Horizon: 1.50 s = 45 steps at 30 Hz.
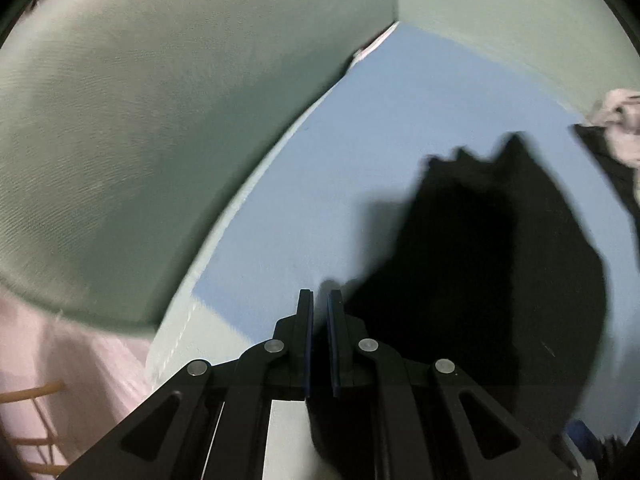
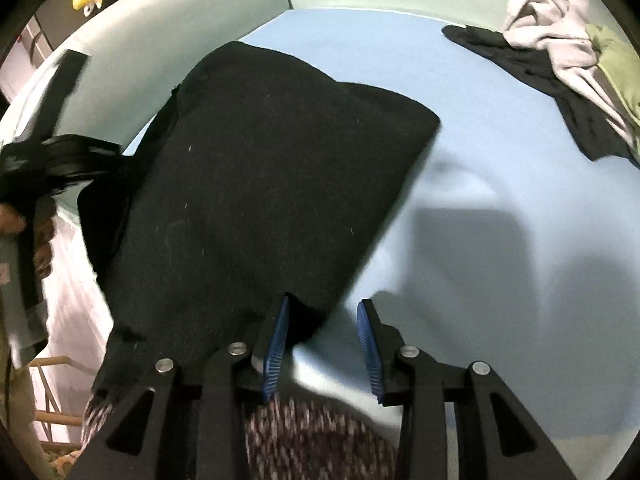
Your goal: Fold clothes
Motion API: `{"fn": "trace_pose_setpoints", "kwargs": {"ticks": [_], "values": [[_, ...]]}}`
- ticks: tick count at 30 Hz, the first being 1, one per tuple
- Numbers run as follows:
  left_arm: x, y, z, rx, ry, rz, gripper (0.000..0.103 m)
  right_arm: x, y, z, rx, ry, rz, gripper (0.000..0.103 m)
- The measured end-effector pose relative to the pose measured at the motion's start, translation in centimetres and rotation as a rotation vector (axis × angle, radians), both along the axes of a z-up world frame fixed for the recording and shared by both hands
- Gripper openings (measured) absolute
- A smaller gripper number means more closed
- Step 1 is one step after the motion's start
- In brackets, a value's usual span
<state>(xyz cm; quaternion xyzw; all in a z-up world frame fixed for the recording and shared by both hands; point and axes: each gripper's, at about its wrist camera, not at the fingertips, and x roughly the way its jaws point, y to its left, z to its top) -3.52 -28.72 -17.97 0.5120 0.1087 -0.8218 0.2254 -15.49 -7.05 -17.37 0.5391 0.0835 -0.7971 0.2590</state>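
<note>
A black garment (image 2: pixel 260 184) lies spread on the blue sheet (image 2: pixel 520 152), one edge reaching over the pale green cushion. My right gripper (image 2: pixel 325 304) is open above its near corner. That corner sits between the blue pads and touches only the left pad (image 2: pixel 278 340). At the far left the blurred left gripper (image 2: pixel 60 152) meets a stretched corner of the same garment. In the left wrist view the left gripper (image 1: pixel 320 294) has its jaws nearly together, with dark cloth low between them and the black garment (image 1: pixel 500 260) spreading to the right.
A pile of clothes (image 2: pixel 560 40), grey, black and green, lies at the sheet's far right. Pale green cushions (image 1: pixel 160 120) border the sheet. A speckled knit fabric (image 2: pixel 320 432) shows under my right gripper. A wooden frame (image 1: pixel 36 420) stands lower left, next to a person's hand (image 2: pixel 12 220).
</note>
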Motion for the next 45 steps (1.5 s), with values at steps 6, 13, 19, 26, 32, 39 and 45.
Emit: {"fn": "trace_pose_setpoints", "kwargs": {"ticks": [6,13,19,26,32,39,45], "values": [[5.3,3.4,1.7,0.020,0.042,-0.068,0.009,3.0,-2.0,2.0,-0.099,-0.044,0.156,0.033],[3.4,1.9,-2.1,0.095,-0.020,-0.012,0.009,2.5,-1.6,-1.4,-0.089,-0.158,0.129,0.036],[5.7,-0.1,-1.7,0.261,0.080,0.051,0.009,1.5,-0.1,-1.8,-0.175,-0.242,0.091,0.037],[13.5,-0.2,-0.3,0.514,0.340,0.160,0.073,0.1,5.3,-3.8,-0.418,-0.451,-0.089,0.062],[15.9,1.8,-1.1,0.630,0.385,0.164,0.073,1.5,3.3,-6.1,-0.431,-0.507,-0.074,0.076],[12.9,2.0,-4.0,0.766,0.435,0.178,0.073,2.5,1.5,-3.3,-0.466,-0.435,0.016,0.022],[12.3,3.0,-2.3,0.704,0.545,0.139,0.073,1.6,0.8,1.4,-0.587,-0.367,0.005,0.015]]}}
